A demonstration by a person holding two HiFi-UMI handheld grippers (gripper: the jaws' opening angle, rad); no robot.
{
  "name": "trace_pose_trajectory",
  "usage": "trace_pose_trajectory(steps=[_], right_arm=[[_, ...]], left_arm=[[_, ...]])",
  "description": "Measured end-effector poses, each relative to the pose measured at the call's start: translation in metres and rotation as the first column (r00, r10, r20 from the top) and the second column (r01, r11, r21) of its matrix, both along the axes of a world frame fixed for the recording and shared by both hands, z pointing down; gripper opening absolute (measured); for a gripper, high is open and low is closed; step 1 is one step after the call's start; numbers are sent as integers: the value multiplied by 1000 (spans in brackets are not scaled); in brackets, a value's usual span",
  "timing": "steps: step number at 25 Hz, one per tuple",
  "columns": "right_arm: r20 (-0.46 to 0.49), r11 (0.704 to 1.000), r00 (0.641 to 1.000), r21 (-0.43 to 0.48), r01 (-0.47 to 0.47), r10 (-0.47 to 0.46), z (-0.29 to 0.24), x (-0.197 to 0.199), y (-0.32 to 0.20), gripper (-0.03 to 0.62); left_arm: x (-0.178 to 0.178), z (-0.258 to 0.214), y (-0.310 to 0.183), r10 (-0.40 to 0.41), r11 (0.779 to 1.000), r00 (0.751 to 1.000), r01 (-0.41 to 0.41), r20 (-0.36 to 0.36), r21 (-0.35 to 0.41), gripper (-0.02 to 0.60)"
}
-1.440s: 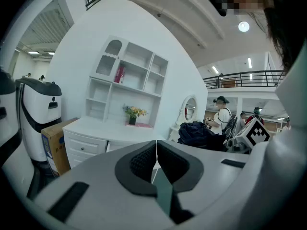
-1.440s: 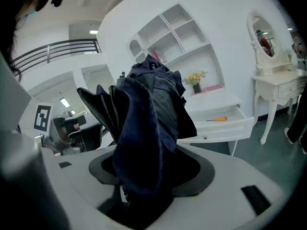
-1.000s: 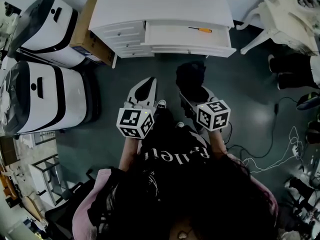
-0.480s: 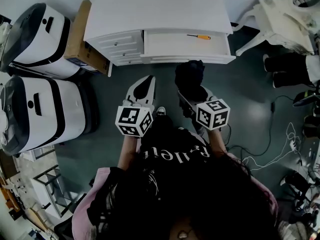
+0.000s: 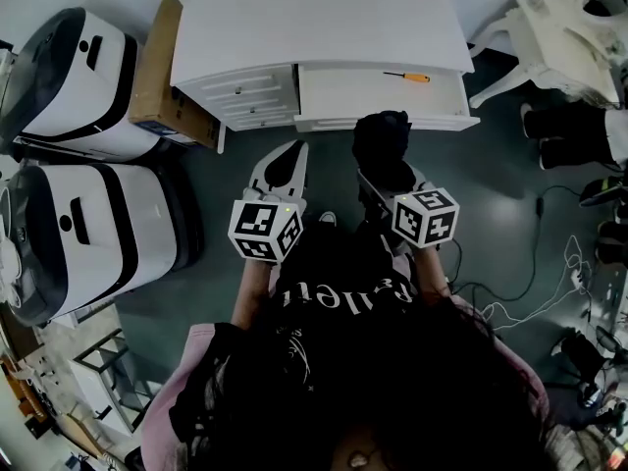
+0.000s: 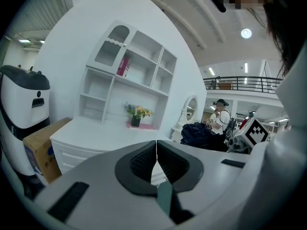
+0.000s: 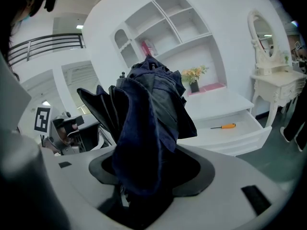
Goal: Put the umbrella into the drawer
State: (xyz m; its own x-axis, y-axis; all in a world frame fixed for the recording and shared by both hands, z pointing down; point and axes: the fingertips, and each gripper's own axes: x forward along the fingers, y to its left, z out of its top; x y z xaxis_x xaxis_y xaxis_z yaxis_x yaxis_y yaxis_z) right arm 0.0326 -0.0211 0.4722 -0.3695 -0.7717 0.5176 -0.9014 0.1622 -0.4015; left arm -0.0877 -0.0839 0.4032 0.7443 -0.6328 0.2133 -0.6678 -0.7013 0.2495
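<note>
matt cloth umbrella point(image 7: 148, 119), drawer point(image 5: 343, 86) perhaps painted wood

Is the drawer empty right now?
No, a screwdriver with an orange handle lies inside the open drawer.

Dim, underexposed head view, brighter gripper views lit by ceiling lamps, strong fisheye bending at edges, soft foreground blur

Left gripper point(image 5: 294, 153): jaws closed together with nothing between them, held just short of the drawer point(image 5: 392, 123) front. Right gripper point(image 5: 381, 186): jaws clamped on the folded umbrella point(image 5: 381, 143), which reaches the drawer front. Forearms point(image 5: 251, 290) extend forward, side by side.
</note>
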Motion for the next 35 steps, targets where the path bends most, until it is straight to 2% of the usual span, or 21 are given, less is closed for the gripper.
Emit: trace_pose_trajectory(steps=[9, 17, 23, 26, 31, 35], right_arm=[[-19, 997, 998, -35, 62, -63, 10, 3, -62, 280], [-49, 975, 976, -80, 208, -212, 26, 26, -134, 279], [-121, 922, 919, -148, 357, -375, 56, 53, -183, 279], [-135, 883, 879, -193, 428, -456, 74, 59, -198, 279], [-178, 814, 804, -269, 515, -567, 105, 75, -222, 279], [-202, 772, 756, -315, 552, -623, 130, 84, -239, 280]], left_arm=[[-12, 7, -46, -68, 998, 998, 68, -8, -16, 17], [4, 14, -103, -198, 979, 980, 198, 7, -41, 17], [41, 9, -141, -267, 963, 964, 267, 20, -27, 17], [52, 16, -153, -294, 954, 955, 296, 38, -41, 17], [62, 25, -171, -366, 928, 929, 369, 57, -53, 17], [60, 32, -178, -420, 904, 905, 424, 61, -62, 17]])
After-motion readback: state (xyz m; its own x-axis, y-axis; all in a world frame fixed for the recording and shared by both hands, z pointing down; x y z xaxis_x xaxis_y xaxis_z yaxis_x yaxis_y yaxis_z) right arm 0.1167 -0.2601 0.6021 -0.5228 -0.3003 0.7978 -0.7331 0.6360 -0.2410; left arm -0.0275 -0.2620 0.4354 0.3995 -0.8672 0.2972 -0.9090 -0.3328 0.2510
